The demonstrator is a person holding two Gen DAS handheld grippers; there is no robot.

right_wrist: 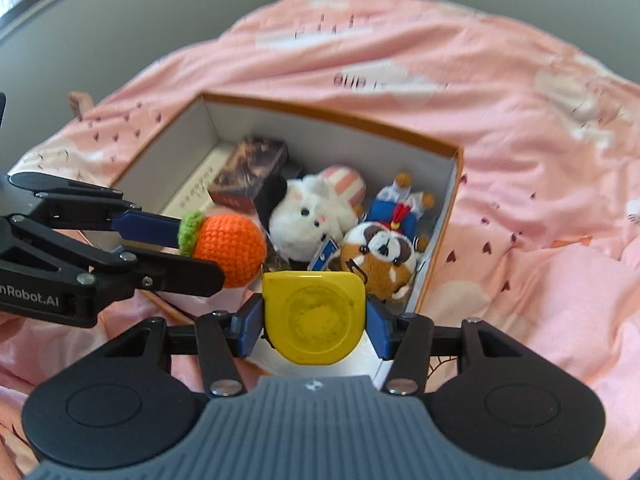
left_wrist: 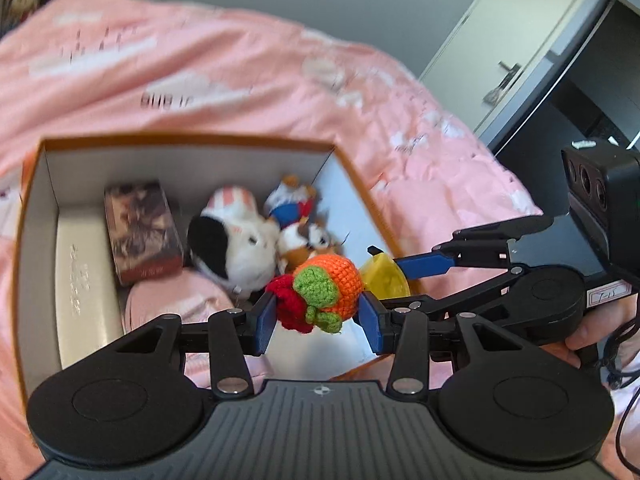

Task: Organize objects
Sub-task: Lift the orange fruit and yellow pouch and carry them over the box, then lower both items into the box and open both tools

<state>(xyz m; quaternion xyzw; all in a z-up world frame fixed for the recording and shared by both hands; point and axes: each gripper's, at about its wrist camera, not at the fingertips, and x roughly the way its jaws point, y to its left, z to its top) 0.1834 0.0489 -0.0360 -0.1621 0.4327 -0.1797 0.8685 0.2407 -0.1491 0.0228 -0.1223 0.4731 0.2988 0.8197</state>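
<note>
My left gripper [left_wrist: 318, 314] is shut on an orange crochet fruit [left_wrist: 334, 280] with green leaves and a red part, held above the near edge of an open orange-rimmed box [left_wrist: 192, 140]. The fruit also shows in the right wrist view [right_wrist: 232, 246], in the left gripper [right_wrist: 208, 244]. My right gripper [right_wrist: 314, 320] is shut on a yellow rounded case [right_wrist: 316, 316], held above the box's near edge [right_wrist: 458, 152]. The case also shows in the left wrist view [left_wrist: 384, 276], in the right gripper [left_wrist: 384, 264].
The box sits on a pink quilt [right_wrist: 500, 120]. It holds a white plush [right_wrist: 308, 216], a raccoon plush [right_wrist: 380, 256], a blue-clad doll [right_wrist: 396, 200], a dark card box [right_wrist: 252, 172], a white case [left_wrist: 84, 280]. A door [left_wrist: 516, 40] stands at right.
</note>
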